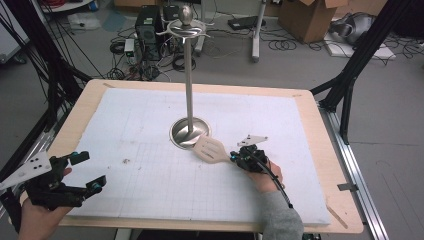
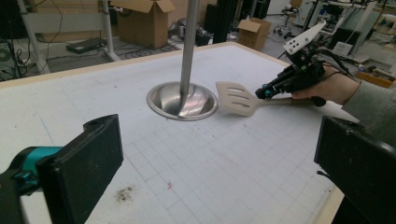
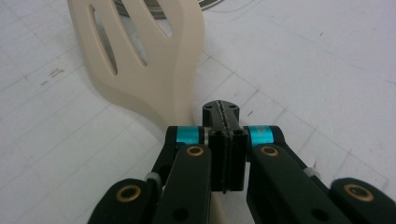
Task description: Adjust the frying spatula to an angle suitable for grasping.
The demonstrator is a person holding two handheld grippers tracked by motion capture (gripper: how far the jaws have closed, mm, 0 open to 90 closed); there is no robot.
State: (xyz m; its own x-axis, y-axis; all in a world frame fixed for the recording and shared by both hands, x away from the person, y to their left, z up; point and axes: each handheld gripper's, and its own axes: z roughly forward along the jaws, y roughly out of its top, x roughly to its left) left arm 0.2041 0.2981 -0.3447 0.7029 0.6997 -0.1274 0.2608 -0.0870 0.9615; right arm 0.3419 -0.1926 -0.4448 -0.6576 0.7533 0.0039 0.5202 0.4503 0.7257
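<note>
white mat (image 1: 150, 150) bears stand dish (image 1: 190, 132), spatula (image 1: 210, 149) beside.

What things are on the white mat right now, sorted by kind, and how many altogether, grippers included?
Slotted spatula: 1
Metal stand: 1
Grippers: 2, the left gripper open, the right gripper shut on the spatula's handle
Total: 4
</note>
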